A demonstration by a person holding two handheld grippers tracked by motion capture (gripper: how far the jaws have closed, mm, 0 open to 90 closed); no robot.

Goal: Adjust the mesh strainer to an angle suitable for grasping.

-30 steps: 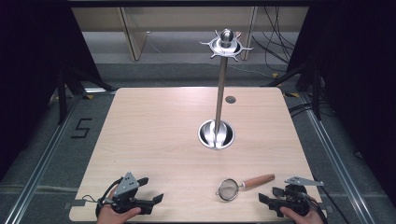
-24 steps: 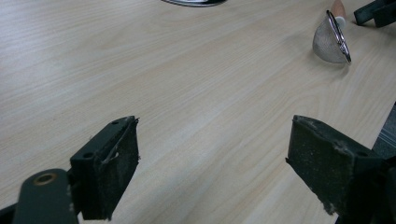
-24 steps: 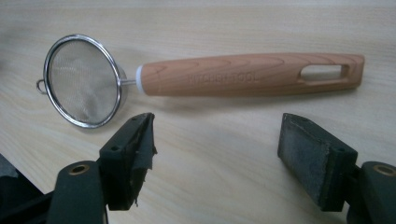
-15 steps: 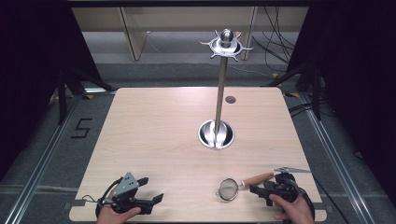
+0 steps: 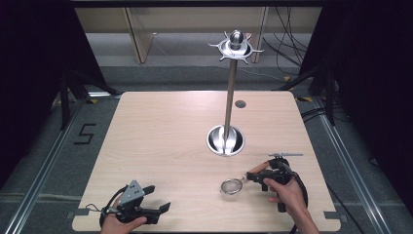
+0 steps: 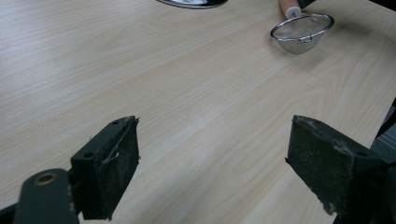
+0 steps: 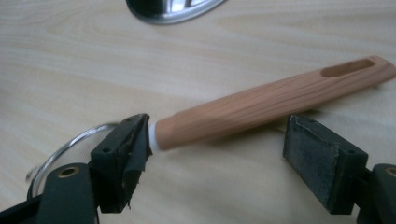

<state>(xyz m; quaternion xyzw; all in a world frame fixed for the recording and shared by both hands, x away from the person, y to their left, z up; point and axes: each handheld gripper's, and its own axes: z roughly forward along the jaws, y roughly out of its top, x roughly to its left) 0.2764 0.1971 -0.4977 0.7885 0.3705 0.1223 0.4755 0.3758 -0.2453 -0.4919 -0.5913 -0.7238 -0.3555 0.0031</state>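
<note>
The left tongs [image 5: 158, 210] rest at the 7 o'clock corner of the desk [image 5: 160, 141], jaws apart with nothing between them. At 5 o'clock the right tongs [image 5: 256, 176] straddle the handle of the strainer [image 5: 233, 185]; their jaws have just been opening and now stand wide apart, the handle lying between them with no pad pressing on it. The strainer lies on the desk at about 5 o'clock, near the front edge, its mesh bowl toward the middle and its handle running out toward 3 o'clock. It consists of a small round wire-mesh bowl in a bright metal rim [image 6: 302, 29], a white collar, and a tapered wooden handle [image 7: 271, 105] with a slotted hanging hole at the far end. Judged from its build, it is light and rigid; the mesh is thin and likely to dent, and the rim is smooth metal. The handle is the correct grip point, at mid-length, across the grain. Beyond it, near the middle of the desk, stands a metal rack [image 5: 229, 97] with a round base and hooked crown.
</note>
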